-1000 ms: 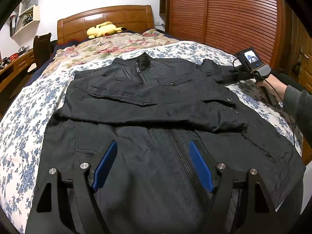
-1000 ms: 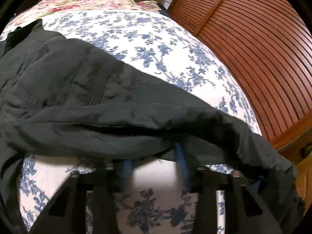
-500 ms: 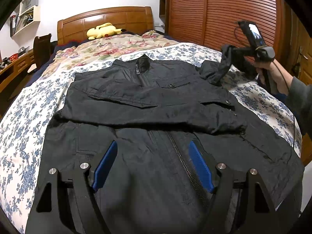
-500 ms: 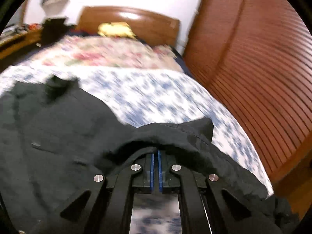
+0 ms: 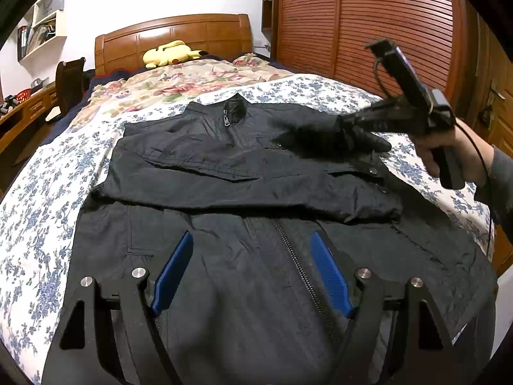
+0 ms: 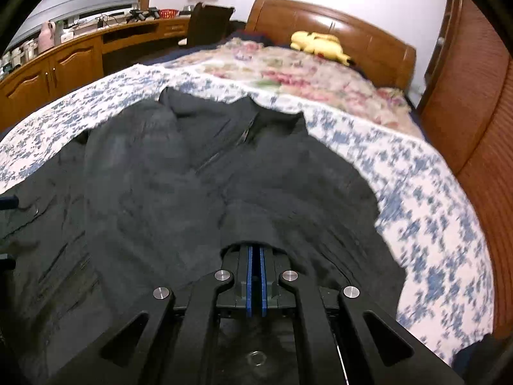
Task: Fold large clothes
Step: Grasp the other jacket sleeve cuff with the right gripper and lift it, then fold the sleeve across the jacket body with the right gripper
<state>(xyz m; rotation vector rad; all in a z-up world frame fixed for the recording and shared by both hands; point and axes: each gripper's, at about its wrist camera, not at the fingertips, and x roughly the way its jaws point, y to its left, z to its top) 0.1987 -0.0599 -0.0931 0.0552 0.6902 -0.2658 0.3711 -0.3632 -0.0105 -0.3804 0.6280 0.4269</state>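
A black zip jacket (image 5: 243, 192) lies front up on the bed, its collar toward the headboard. One sleeve lies folded across the chest. My left gripper (image 5: 250, 272) is open and empty, hovering over the jacket's lower front near the zipper. My right gripper (image 6: 255, 250) is shut on the jacket's other sleeve (image 6: 253, 221) and holds it above the chest; in the left wrist view the right gripper (image 5: 349, 125) carries that sleeve (image 5: 307, 138) over the jacket's upper right.
The bed has a blue-flowered sheet (image 5: 35, 218) and a rose-patterned quilt (image 5: 179, 80) by the wooden headboard (image 5: 173, 37). A yellow plush toy (image 5: 170, 53) lies there. A slatted wooden wardrobe (image 5: 368, 22) stands right; a desk (image 6: 64, 61) and chair (image 6: 208, 22) stand left.
My right gripper closed on the sleeve at the bed's right side, lifted it and swung it leftward over the jacket's chest. My left gripper stayed open and still.
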